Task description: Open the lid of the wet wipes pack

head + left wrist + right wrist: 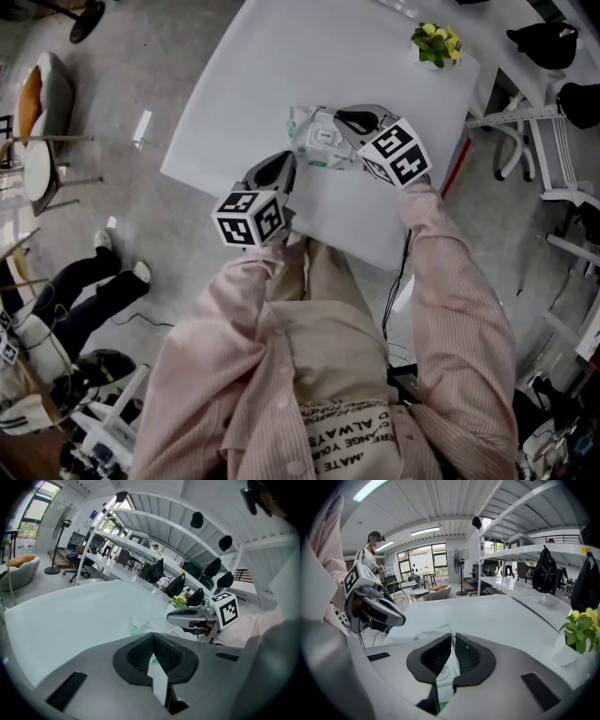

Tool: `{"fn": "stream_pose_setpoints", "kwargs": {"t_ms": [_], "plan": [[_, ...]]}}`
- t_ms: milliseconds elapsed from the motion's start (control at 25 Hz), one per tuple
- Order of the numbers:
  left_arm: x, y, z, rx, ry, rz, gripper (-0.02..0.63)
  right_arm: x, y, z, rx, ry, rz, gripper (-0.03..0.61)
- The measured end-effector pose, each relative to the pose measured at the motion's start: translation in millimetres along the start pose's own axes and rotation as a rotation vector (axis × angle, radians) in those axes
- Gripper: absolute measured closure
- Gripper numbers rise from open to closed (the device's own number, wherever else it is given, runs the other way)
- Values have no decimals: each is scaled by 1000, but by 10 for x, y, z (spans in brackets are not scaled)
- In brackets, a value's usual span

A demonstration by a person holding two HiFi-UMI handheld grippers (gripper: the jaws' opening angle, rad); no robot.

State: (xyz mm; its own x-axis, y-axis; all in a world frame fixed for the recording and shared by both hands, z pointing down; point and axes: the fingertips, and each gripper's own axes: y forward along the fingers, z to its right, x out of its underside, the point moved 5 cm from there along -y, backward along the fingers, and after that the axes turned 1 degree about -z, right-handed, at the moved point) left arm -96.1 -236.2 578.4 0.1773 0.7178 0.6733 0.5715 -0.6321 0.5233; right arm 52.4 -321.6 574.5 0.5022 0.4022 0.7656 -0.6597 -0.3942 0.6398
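Note:
The wet wipes pack (314, 141), white film with green print, lies near the middle of the white table (281, 56). My right gripper (341, 117) reaches over it from the right. In the right gripper view its jaws (453, 637) stand almost together, pinched on the thin white lid (448, 667). My left gripper (288, 159) sits at the pack's near left corner. Its jaws (152, 635) meet at the tips on the pack's edge, and the rest of the pack (136, 627) shows beyond them. The right gripper (172, 617) appears in the left gripper view, and the left gripper (401, 619) in the right one.
A small pot of yellow flowers (436, 42) stands at the table's far right corner. The table's near edge runs just in front of my body. A black cable (398, 281) hangs at the right. White racks with black bags (544, 42) stand to the right. A person (372, 550) stands further back.

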Motion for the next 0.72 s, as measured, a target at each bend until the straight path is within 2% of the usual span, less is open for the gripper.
{"fn": "stream_pose_setpoints", "kwargs": {"t_ms": [720], "plan": [[-15, 149, -19, -4, -3, -19, 614, 69, 180, 313, 73, 80, 27, 555]]}}
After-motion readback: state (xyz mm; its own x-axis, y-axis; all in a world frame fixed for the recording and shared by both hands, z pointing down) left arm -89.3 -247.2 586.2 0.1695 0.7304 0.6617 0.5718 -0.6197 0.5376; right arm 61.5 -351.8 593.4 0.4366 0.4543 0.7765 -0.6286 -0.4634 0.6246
